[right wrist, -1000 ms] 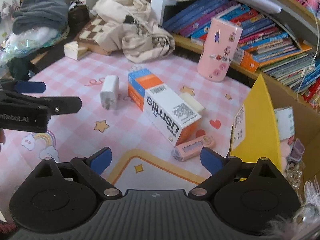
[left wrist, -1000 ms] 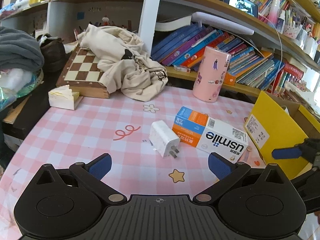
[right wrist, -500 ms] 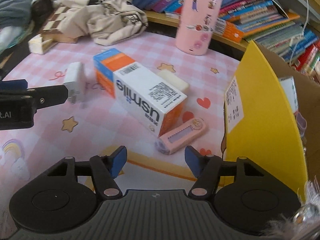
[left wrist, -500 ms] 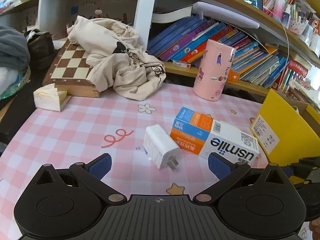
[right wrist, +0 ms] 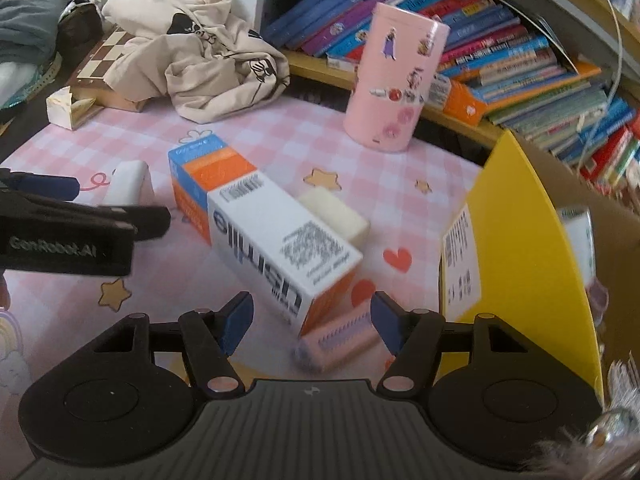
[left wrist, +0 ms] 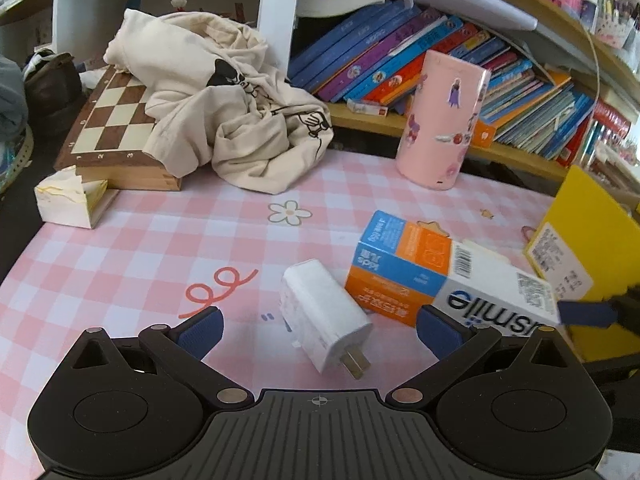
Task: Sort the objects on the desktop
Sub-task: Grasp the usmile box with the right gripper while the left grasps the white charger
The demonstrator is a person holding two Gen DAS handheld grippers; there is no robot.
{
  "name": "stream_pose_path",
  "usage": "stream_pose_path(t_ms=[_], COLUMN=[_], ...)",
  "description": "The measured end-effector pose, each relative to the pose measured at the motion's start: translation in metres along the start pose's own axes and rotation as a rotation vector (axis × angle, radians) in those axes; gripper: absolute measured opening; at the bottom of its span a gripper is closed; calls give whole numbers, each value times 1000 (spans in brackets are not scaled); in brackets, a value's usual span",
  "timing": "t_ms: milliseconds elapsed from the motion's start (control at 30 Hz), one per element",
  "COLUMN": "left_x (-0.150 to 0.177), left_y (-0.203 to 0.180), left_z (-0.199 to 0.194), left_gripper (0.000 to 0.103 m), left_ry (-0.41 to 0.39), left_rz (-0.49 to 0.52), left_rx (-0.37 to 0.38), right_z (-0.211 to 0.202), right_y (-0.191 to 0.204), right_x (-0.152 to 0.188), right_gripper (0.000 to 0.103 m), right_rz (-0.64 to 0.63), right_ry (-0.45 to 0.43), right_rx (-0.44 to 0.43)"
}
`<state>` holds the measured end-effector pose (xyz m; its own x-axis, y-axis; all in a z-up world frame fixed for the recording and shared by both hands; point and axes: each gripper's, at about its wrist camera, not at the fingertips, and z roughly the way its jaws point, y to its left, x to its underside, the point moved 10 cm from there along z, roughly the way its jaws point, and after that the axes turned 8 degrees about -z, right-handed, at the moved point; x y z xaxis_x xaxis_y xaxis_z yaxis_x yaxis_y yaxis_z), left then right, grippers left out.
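On the pink checked tablecloth lies a white plug charger (left wrist: 324, 320), right between the wide-open fingers of my left gripper (left wrist: 320, 330), with neither pad touching it. Beside it lies an orange, blue and white "usmile" box (left wrist: 440, 280). My right gripper (right wrist: 312, 320) stands about half open over the near end of that box (right wrist: 272, 240) and a small pink comb-like case (right wrist: 340, 340), its pads clear of both. A cream block (right wrist: 334, 216) rests behind the box. The left gripper's body (right wrist: 80, 224) partly hides the charger (right wrist: 128, 188) in the right wrist view.
A yellow-flapped cardboard box (right wrist: 516, 240) holding small items stands at the right. A pink stickered cylinder (left wrist: 444, 120) stands at the back before shelves of books. A cream cloth bag (left wrist: 224, 100) lies on a chessboard (left wrist: 116, 120), with a torn white carton (left wrist: 68, 200) at the left.
Both grippers have come forward and down towards the objects. The right gripper's jaws narrowed from wide to about half. The charger now sits between the left fingers.
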<state>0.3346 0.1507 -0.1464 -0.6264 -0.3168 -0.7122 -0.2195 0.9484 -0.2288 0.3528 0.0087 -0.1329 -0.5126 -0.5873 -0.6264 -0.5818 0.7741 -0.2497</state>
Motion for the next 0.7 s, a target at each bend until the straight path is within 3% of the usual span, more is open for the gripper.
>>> stream_pose_path(t_ms=[200, 267, 500, 633, 700], left_x=[-5, -6, -5, -7, -7], left_y=[3, 5, 26, 25, 24], left_z=[12, 13, 6, 4, 8], left_gripper=[101, 97, 57, 53, 51], left_ry=[9, 17, 51, 66, 84], left_rz=[11, 13, 0, 16, 26], left_rx=[-26, -29, -7, 8, 8], right_z=[12, 14, -6, -17, -16], right_y=[4, 5, 14, 25, 29], right_x=[-15, -17, -11, -7, -10], right_gripper=[65, 64, 47, 42, 43], right_rz=[-60, -72, -75, -71, -93], right_ry=[-19, -20, 8, 36, 31], right_rx=[-13, -18, -131, -229, -232])
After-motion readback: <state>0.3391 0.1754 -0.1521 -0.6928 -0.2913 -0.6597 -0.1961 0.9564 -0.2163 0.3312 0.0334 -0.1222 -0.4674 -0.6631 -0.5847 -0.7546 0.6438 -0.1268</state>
